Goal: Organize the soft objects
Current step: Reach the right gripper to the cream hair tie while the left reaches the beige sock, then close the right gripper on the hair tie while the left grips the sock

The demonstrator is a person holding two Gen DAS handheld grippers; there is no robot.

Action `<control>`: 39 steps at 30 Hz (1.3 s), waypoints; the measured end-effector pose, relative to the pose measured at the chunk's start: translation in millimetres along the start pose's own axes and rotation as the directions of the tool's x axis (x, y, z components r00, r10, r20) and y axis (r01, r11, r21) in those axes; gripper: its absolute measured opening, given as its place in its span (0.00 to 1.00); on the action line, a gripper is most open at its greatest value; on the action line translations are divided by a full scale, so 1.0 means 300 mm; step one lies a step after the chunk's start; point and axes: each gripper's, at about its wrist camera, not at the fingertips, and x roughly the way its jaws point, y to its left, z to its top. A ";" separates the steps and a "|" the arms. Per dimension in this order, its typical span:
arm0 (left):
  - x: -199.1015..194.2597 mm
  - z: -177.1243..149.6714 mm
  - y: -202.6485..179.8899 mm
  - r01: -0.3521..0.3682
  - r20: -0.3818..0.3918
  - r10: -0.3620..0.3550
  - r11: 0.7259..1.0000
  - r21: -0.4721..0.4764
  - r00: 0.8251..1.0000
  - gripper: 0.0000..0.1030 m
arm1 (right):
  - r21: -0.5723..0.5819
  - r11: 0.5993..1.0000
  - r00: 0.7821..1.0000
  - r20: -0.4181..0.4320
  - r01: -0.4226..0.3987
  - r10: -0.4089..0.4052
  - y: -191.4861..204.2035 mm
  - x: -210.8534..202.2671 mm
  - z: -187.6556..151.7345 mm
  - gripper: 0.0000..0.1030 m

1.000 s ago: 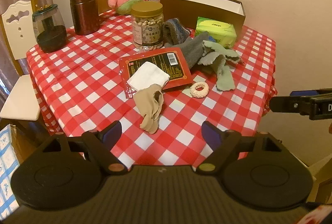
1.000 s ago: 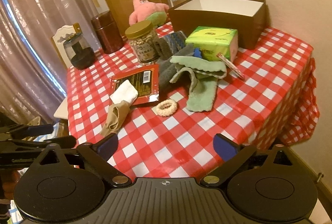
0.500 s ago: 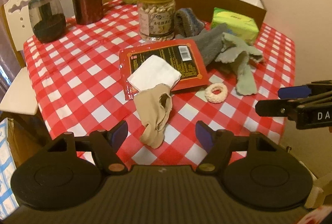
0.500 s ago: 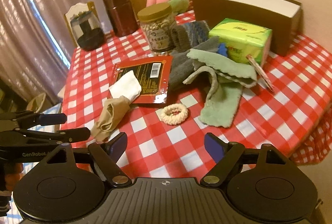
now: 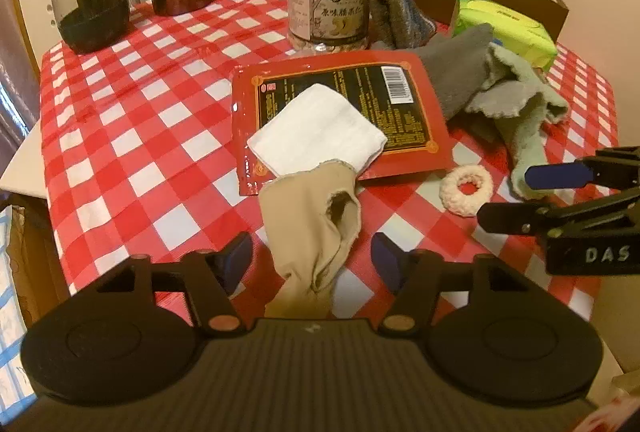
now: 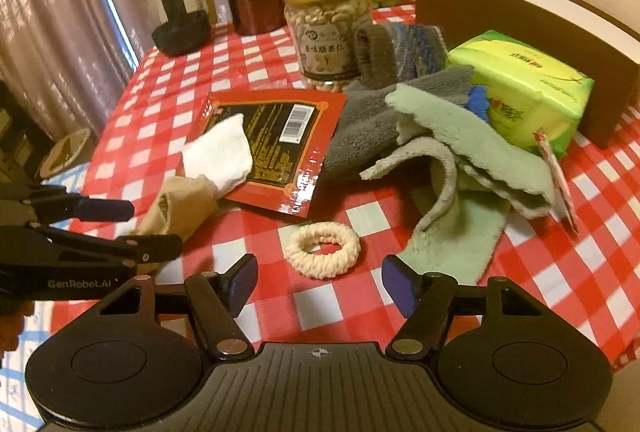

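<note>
Left claw (image 5: 311,263) spread wide, straddling the lower end of the beige sock (image 5: 316,232) at the near edge of the checked worktop (image 5: 132,136); pads not touching it. Right claw (image 6: 319,286) likewise spread, hovering just short of the cream scrunchie (image 6: 322,250). White folded cloth (image 5: 318,134) lying on the red packet (image 5: 340,120), touching the sock's top; green cloth (image 6: 452,168) beside.

A table in a red-and-white checked cloth (image 5: 132,120) carries a beige sock (image 5: 316,216) at its near edge, a red packet (image 5: 340,104) mid-table, a brown box (image 6: 520,32) at the far edge.
</note>
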 end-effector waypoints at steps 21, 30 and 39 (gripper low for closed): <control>0.008 0.005 0.010 -0.008 -0.006 0.008 0.999 0.047 1.000 0.09 | -0.109 0.993 0.999 -0.013 0.040 -0.041 0.026 0.123 0.001 0.26; -0.062 -0.010 0.015 0.015 0.011 -0.017 0.994 0.105 1.000 0.06 | -0.047 0.999 1.000 -0.021 0.003 -0.004 0.006 0.007 -0.021 0.22; -0.156 0.003 0.025 0.033 0.050 -0.040 0.991 0.128 0.998 0.06 | 0.038 0.999 1.000 -0.008 -0.002 0.002 -0.041 -0.104 -0.035 0.22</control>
